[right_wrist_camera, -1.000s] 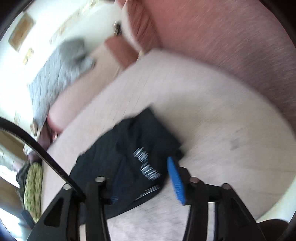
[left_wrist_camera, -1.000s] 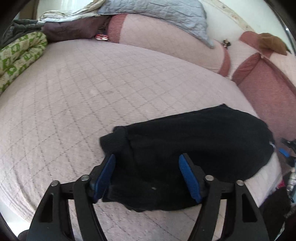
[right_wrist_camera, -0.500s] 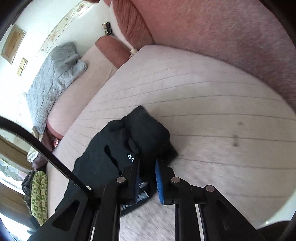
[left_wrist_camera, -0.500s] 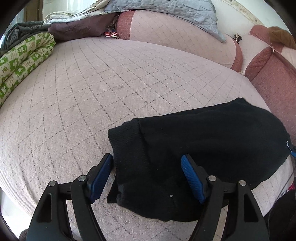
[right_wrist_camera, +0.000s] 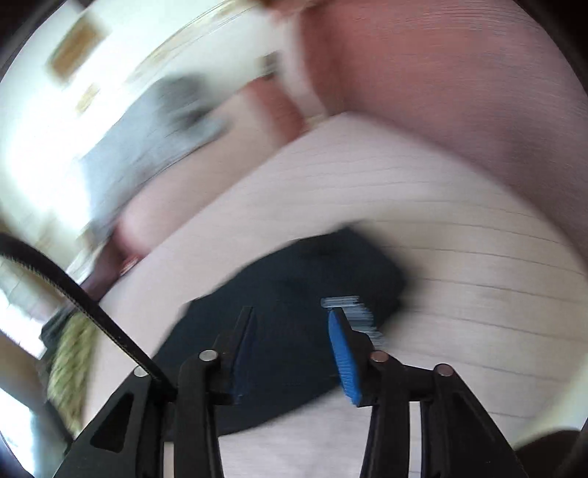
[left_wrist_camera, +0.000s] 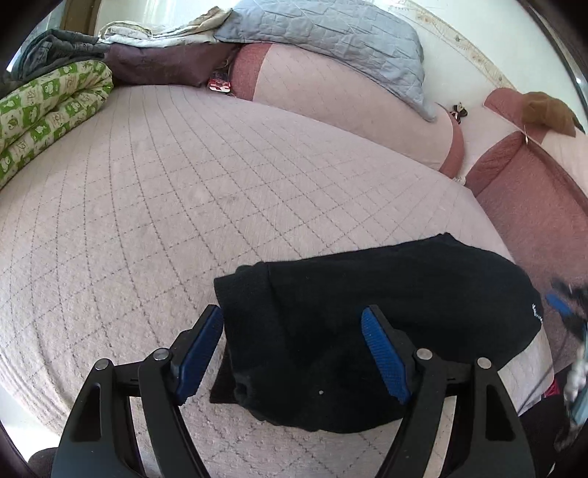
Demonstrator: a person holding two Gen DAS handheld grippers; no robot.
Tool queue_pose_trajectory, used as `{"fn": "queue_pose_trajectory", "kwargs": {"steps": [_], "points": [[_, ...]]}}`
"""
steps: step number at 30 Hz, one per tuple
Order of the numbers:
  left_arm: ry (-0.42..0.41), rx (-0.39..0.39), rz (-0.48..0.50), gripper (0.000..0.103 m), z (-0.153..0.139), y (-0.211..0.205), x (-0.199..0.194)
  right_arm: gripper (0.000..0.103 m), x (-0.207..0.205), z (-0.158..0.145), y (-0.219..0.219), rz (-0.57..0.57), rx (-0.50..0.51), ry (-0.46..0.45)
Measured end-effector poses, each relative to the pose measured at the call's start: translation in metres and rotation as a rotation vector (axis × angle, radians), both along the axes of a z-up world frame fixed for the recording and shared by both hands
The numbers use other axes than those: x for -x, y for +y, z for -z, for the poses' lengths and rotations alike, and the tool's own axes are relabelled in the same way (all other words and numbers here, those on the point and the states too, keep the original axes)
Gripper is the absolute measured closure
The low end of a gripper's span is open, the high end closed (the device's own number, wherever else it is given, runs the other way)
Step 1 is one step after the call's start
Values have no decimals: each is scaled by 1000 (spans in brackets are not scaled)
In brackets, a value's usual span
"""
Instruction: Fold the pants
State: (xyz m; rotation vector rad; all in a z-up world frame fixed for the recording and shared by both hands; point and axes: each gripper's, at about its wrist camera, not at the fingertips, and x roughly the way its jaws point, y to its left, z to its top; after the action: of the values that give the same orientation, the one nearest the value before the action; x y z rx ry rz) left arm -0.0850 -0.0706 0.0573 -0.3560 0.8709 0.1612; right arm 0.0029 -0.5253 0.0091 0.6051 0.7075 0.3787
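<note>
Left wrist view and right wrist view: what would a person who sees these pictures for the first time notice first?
The black pants, folded into a compact bundle, lie dark against the pale pink quilted bed cover, near its front right edge. The left tool hangs open directly over them, its blue pads apart. Far left, a green patterned blanket stands out; the right wrist view is blurred, with the right tool open above the pants.

Left wrist view: low and close above the folded black pants [left_wrist_camera: 367, 323], facing across the quilted bed [left_wrist_camera: 165, 206] toward the headboard cushions [left_wrist_camera: 349, 106]; right wrist view: close, motion-blurred, looking down from the pants' [right_wrist_camera: 294, 331] other end; both share pants, bed and grey blanket [left_wrist_camera: 330, 33].
</note>
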Motion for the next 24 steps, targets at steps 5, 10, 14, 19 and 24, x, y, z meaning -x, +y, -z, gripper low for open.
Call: {"fn": "queue_pose_trajectory", "kwargs": {"steps": [5, 10, 14, 19, 24], "points": [[82, -91, 50, 26, 12, -18, -8, 56, -77, -29, 106, -279, 125, -27], [114, -137, 58, 25, 19, -21, -11, 46, -136, -26, 189, -400, 354, 22], [108, -108, 72, 24, 21, -14, -10, 43, -161, 1, 227, -440, 492, 106], [105, -112, 82, 22, 21, -12, -13, 88, -167, 5, 238, -458, 611, 113], [107, -136, 81, 20, 23, -15, -17, 102, -194, -9, 231, -352, 531, 113]]}}
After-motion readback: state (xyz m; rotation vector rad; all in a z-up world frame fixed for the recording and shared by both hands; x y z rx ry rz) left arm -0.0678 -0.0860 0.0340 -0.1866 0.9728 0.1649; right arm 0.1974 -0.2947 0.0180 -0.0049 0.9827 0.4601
